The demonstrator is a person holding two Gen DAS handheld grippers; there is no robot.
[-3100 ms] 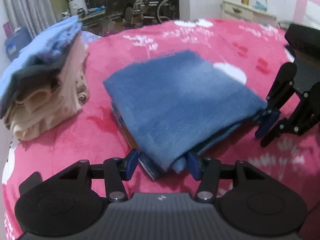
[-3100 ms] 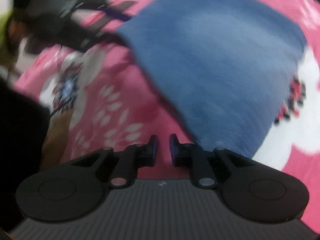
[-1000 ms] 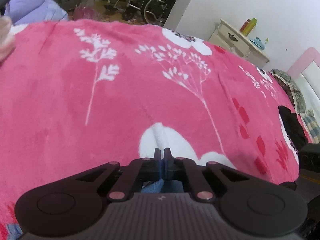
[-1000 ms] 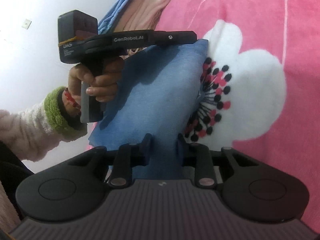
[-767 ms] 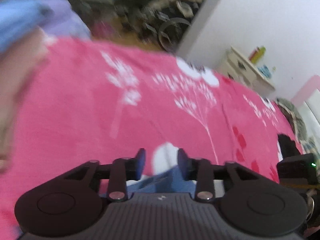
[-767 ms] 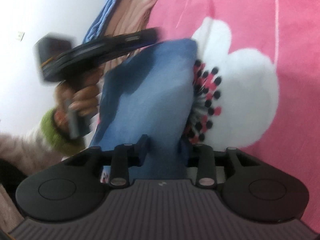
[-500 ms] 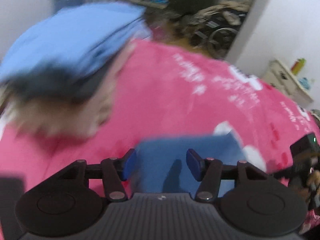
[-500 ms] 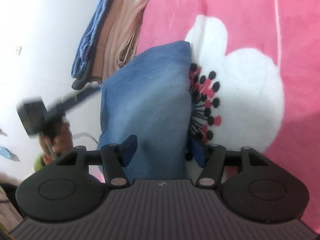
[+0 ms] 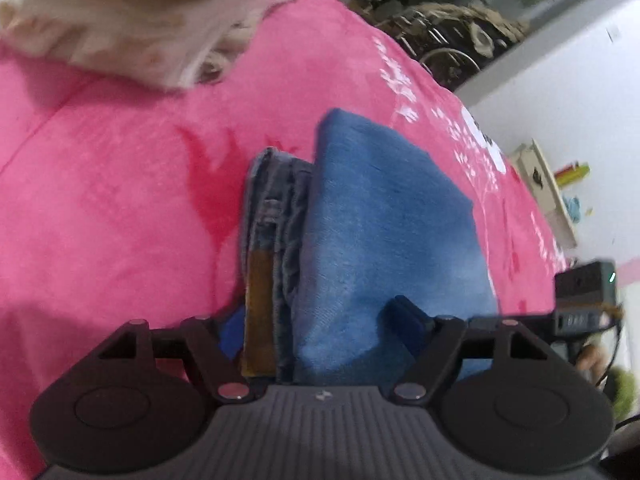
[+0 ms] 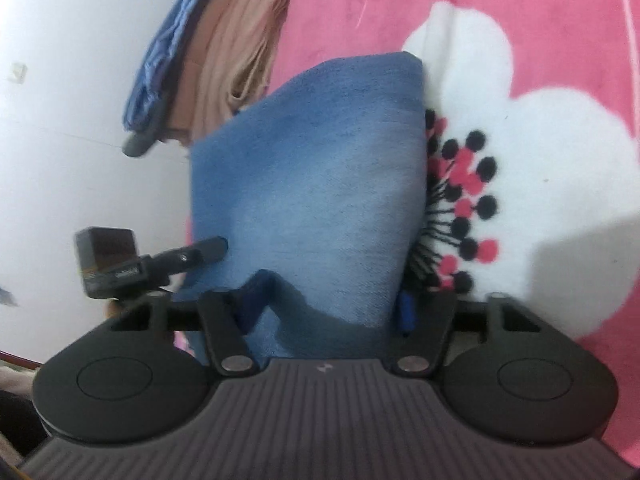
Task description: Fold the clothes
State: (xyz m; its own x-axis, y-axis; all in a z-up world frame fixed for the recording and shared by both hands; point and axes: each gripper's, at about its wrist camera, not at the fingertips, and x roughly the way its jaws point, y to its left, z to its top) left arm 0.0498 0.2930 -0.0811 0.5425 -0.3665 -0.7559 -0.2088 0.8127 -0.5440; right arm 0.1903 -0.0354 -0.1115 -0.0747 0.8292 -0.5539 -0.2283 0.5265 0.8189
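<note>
At the bottom of each view, the left tongs point(image 9: 320, 322) and right tongs point(image 10: 328, 300) gape wide astride the folded jeans point(image 10: 312, 184), which lie on the pink blanket point(image 9: 112, 184); a clothes stack point(image 10: 216, 44) sits upper left.

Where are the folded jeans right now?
The folded jeans lie on the pink blanket, between the open jaws of both grippers, with the stack of folded clothes just beyond them.
</note>
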